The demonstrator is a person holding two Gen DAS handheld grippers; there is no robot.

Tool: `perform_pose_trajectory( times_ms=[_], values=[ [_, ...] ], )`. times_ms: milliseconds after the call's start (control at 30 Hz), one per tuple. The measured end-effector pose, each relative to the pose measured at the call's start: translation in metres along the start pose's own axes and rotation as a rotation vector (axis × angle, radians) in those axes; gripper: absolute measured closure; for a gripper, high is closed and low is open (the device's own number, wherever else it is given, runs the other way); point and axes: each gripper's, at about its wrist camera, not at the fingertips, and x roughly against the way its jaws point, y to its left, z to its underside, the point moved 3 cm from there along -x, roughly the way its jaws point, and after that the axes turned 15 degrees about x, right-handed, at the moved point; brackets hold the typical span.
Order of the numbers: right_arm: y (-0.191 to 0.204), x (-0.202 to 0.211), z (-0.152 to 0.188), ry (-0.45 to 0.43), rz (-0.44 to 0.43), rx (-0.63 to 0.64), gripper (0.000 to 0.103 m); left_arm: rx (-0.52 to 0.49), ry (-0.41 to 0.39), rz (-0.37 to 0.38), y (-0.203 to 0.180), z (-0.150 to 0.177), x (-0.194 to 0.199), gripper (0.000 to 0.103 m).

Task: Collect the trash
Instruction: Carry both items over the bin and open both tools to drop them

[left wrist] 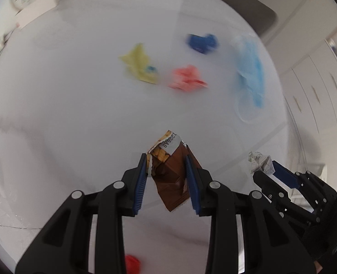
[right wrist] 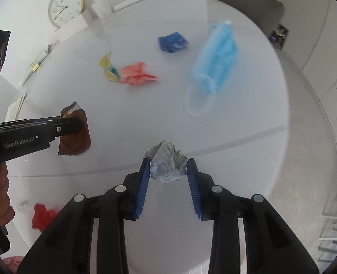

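Observation:
My left gripper (left wrist: pixel 166 159) is shut on a brown snack wrapper (left wrist: pixel 170 182) and holds it above the white table (left wrist: pixel 77 91). My right gripper (right wrist: pixel 168 162) is shut on a crumpled paper ball (right wrist: pixel 167 163), also held above the table. In the right wrist view the left gripper (right wrist: pixel 72 123) and its brown wrapper (right wrist: pixel 76 139) are at the left. In the left wrist view the right gripper (left wrist: pixel 265 166) with the paper ball (left wrist: pixel 259 161) is at the lower right. On the table lie a blue face mask (right wrist: pixel 216 61), a dark blue wrapper (right wrist: pixel 173 42), a pink crumpled paper (right wrist: pixel 136 73) and a yellow wrapper (right wrist: pixel 109 68).
A red scrap (right wrist: pixel 42 214) lies near the table's front left. A wall clock (right wrist: pixel 66 5), a white box (right wrist: pixel 73 27) and a white cup (right wrist: pixel 102 8) stand at the far edge. A grey chair (right wrist: pixel 248 2) is behind the table. Floor and white cabinets are to the right.

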Motion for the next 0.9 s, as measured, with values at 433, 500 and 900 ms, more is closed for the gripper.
perform_pose_trajectory(
  times_ms=[433,500,900],
  values=[
    [-0.058,0.085,0.176,0.014,0.1,-0.26,0.069,-0.432,0.111,0.113,-0.11,0.184,0.026,0.07],
    [-0.061,0.09,0.199,0.025,0.102,-0.293,0.069,-0.468,0.125,0.111,-0.119,0.204,0.026,0.07],
    [-0.059,0.096,0.246,0.027,0.076,-0.327,0.069,-0.517,0.184,0.075,-0.133,0.252,0.001,0.07]
  ],
)
